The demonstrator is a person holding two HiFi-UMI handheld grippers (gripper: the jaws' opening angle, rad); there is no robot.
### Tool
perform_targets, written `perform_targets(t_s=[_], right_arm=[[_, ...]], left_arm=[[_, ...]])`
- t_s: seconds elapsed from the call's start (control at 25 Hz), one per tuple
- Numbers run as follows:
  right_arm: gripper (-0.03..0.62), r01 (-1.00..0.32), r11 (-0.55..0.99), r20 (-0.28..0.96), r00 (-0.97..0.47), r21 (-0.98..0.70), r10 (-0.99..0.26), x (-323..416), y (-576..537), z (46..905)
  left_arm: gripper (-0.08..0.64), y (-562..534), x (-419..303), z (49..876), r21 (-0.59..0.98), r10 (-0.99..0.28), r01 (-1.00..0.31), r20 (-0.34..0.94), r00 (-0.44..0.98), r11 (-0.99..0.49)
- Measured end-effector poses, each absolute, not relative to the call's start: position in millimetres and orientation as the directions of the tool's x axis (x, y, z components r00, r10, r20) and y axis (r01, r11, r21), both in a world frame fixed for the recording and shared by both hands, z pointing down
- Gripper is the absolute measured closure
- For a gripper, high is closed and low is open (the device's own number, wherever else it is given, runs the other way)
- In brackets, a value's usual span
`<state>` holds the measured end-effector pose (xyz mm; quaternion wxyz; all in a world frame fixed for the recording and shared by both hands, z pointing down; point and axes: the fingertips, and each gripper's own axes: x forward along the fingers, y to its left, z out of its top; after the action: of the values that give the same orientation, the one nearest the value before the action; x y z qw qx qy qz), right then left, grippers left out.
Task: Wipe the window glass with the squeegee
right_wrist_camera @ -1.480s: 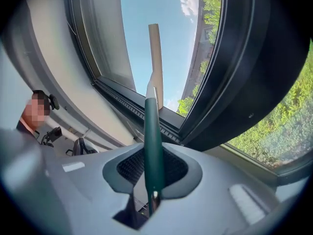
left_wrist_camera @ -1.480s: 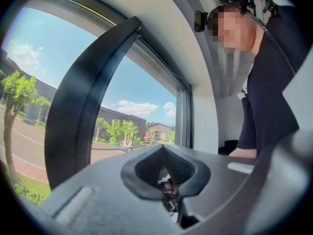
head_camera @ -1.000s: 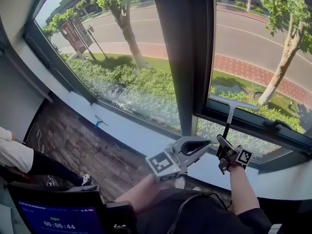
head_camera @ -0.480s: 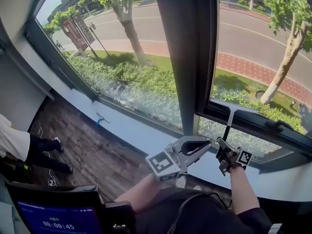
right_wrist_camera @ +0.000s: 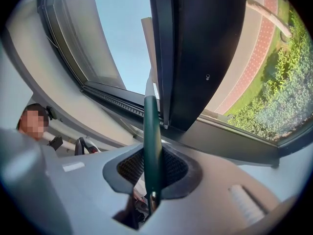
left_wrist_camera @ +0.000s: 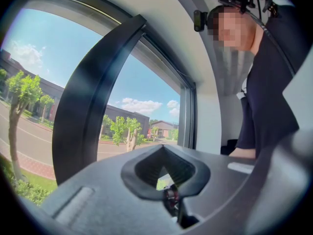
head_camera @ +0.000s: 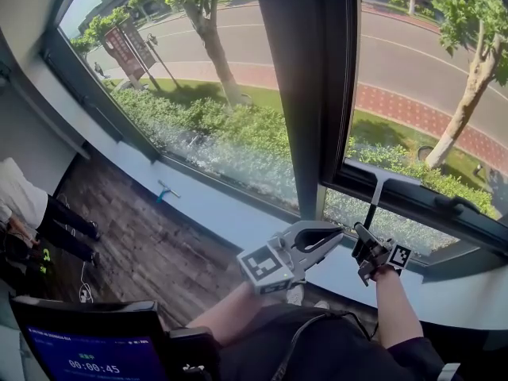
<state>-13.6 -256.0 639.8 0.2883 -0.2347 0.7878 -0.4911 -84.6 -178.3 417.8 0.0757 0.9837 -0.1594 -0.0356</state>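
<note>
Head view looks steeply down; both gripper views closely face the window.

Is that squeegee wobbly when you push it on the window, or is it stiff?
Probably stiff: the squeegee has a thin handle, straight with no bend, in the right gripper. It seems light, since one gripper holds it up by the handle's end. Its wide top blade might twist a little in the jaws when pressed on the glass.

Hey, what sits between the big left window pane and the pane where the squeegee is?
A wide dark frame post separates them, clearest in the head view; the squeegee is held by the right gripper.
</note>
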Motion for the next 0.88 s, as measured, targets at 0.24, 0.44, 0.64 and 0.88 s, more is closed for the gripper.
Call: perform_targets(t_s=[0.24, 0.44, 0.64, 0.88], right_arm=[[0.514, -0.025, 0.413, -0.265, -0.733, -0.91, -0.627, -15.2, -255.7, 642.2], [0.514, 0.024, 0.423, -0.303, -0.734, -0.906, -0.607, -17.1, -254.9, 640.9], [0.522, -0.006, 0.445, -0.294, -0.744, -0.895, -0.6, -17.5, -254.2, 638.6], [0.524, -0.073, 0.501, -0.275, -0.762, -0.863, -0.586, -19.5, -253.7, 626.1]], left_arm=[[0.556, -178.6, -86.5, 417.7, 0.164, -0.329, -0.319, -0.035, 0.944, -0.933], [0.556, -178.6, -88.9, 417.3, 0.164, -0.333, -0.323, -0.034, 0.942, -0.932], [0.555, -178.9, -89.7, 416.2, 0.159, -0.335, -0.327, -0.03, 0.942, -0.932], [0.555, -179.4, -90.7, 421.6, 0.172, -0.34, -0.331, -0.026, 0.94, -0.928]])
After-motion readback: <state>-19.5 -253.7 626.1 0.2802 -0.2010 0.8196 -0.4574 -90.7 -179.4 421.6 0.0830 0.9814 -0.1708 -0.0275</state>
